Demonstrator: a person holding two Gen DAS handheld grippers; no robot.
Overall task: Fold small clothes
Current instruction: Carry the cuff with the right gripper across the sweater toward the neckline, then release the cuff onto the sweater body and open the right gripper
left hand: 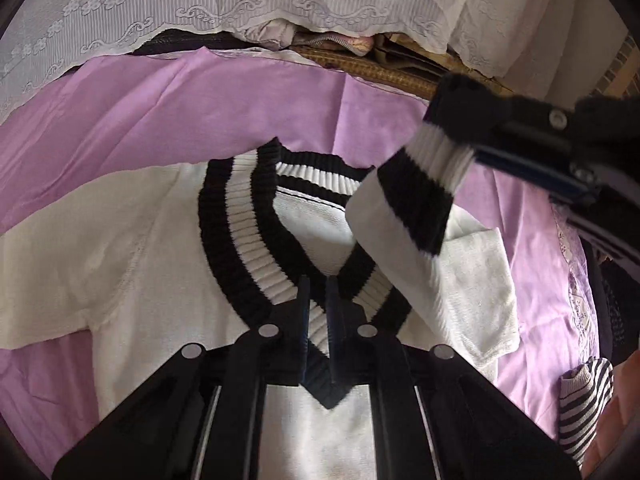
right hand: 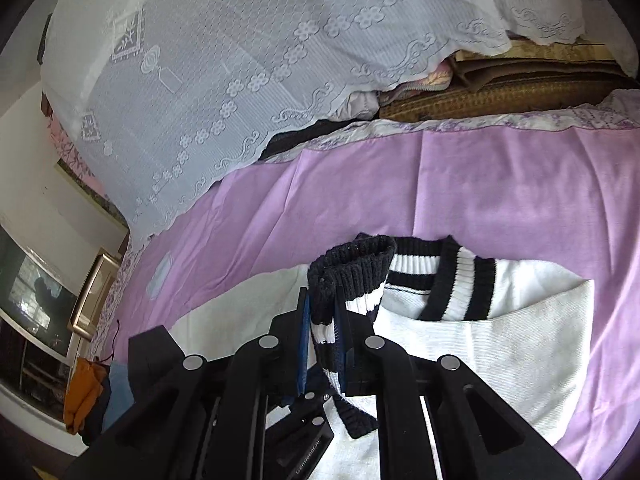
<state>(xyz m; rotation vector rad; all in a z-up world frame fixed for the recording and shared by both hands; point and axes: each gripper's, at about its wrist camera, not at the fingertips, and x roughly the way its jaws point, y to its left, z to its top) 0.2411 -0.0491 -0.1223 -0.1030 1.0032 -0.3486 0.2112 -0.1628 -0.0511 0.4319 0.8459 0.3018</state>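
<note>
A small white knit sweater (left hand: 140, 248) with a black-and-white striped V-neck lies flat on the purple sheet (left hand: 160, 112). My left gripper (left hand: 318, 292) hovers over the V-neck point, its jaws close together with nothing between them. My right gripper (right hand: 322, 304) is shut on the striped sleeve cuff (right hand: 352, 268) and holds the sleeve (left hand: 400, 232) lifted and folded across the sweater's chest. In the left wrist view the right gripper (left hand: 448, 120) comes in from the upper right, clamped on that cuff. The sweater body also shows in the right wrist view (right hand: 500, 344).
A white lace cover (right hand: 240, 80) drapes bedding at the far side. A woven mat (right hand: 480, 100) lies beyond the sheet. A striped garment (left hand: 584, 400) lies at the right edge. An orange cloth (right hand: 82, 392) and a framed picture (right hand: 96, 292) are at the left.
</note>
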